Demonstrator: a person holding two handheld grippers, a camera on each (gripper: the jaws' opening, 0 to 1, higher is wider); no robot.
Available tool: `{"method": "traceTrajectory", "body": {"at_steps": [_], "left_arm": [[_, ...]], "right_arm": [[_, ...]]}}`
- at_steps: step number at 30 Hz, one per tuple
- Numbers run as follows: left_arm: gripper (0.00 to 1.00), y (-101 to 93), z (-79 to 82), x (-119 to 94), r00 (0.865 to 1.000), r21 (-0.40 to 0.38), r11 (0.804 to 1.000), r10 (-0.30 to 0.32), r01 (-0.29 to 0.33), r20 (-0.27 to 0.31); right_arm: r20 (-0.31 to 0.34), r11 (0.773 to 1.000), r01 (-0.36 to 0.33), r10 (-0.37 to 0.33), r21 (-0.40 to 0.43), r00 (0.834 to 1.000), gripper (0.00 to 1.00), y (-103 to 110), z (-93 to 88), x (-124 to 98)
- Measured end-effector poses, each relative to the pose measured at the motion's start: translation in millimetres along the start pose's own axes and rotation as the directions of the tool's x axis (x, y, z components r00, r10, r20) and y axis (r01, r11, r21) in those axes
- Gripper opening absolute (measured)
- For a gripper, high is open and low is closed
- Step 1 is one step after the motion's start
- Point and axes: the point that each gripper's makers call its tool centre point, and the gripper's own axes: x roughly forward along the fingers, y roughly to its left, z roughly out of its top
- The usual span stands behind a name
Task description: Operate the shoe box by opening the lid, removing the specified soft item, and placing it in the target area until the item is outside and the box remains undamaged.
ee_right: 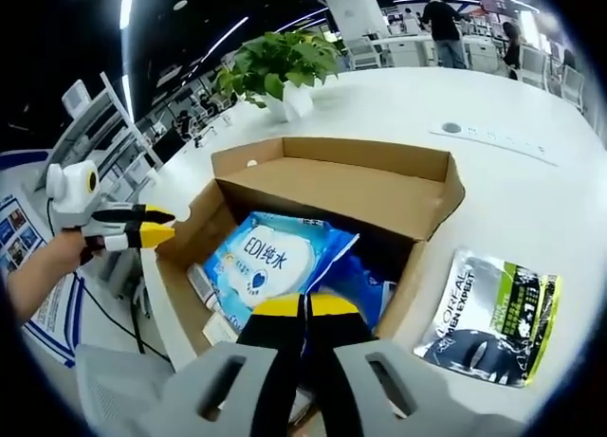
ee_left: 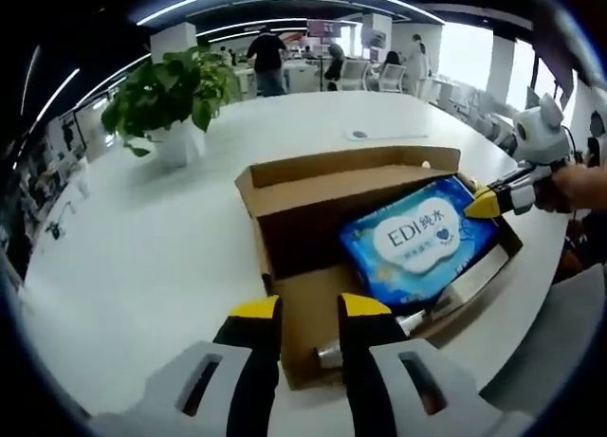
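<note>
The brown cardboard shoe box (ee_left: 285, 233) (ee_right: 427, 209) lies on the white table with its lid flap (ee_left: 351, 167) (ee_right: 332, 157) folded back. A blue soft wipes pack (ee_left: 417, 243) (ee_right: 266, 262) is tilted up inside it. My right gripper (ee_right: 305, 309) (ee_left: 486, 205) is shut on a corner of the pack. My left gripper (ee_left: 310, 309) (ee_right: 163, 227) is open at the box's near edge, with the cardboard wall showing between its jaws. A silver tube (ee_left: 332, 355) lies in the box under the pack.
A black and green sachet (ee_right: 493, 318) lies on the table (ee_left: 142, 257) beside the box. A potted plant (ee_left: 171, 105) (ee_right: 280, 72) stands beyond it, and a small flat device (ee_left: 358, 134) (ee_right: 453, 129) lies farther off. People and desks are in the background.
</note>
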Motion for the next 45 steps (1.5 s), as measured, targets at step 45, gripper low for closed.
{"method": "traceTrajectory", "body": {"at_steps": [45], "left_arm": [[0.19, -71.1, -12.0, 70, 0.942, -0.089, 0.958, -0.285, 0.273, -0.178]], "right_arm": [[-0.001, 1.0, 0.018, -0.018, 0.013, 1.0, 0.0, -6, -3.3, -2]]}}
